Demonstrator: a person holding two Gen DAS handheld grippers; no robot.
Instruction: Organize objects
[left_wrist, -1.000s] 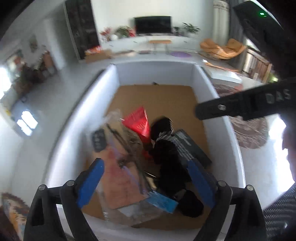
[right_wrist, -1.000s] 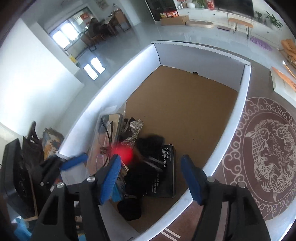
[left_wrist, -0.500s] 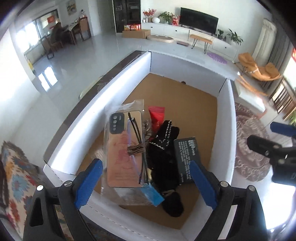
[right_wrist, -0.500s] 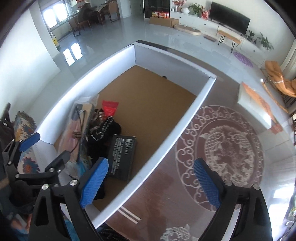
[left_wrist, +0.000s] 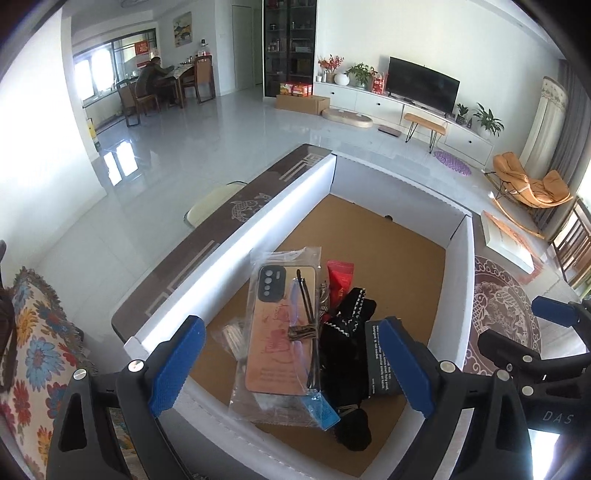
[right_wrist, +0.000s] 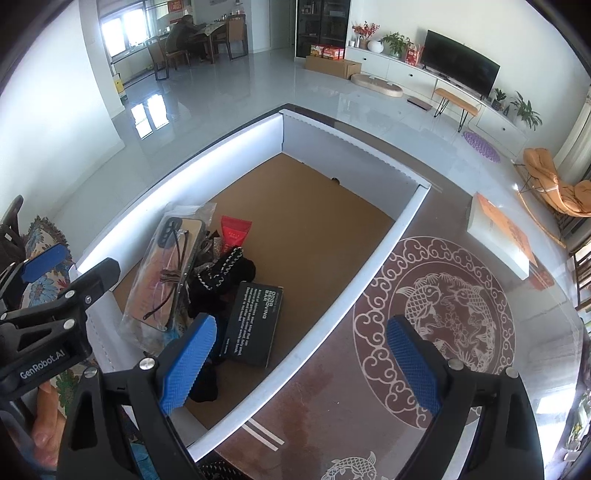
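Gold phone case (left_wrist: 279, 332) lies lengthwise dead ahead of the wide-open left hand-held gripper (left_wrist: 291, 369), nearer than the equally wide, empty right hand-held gripper (right_wrist: 301, 365).

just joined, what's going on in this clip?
A person holds two handheld grippers above a white box on a patterned table. Both the left gripper and the right gripper are open and empty. Piled in the box's near end: a bagged phone case, a red packet, black fabric and a small black box. Nothing is gripped.
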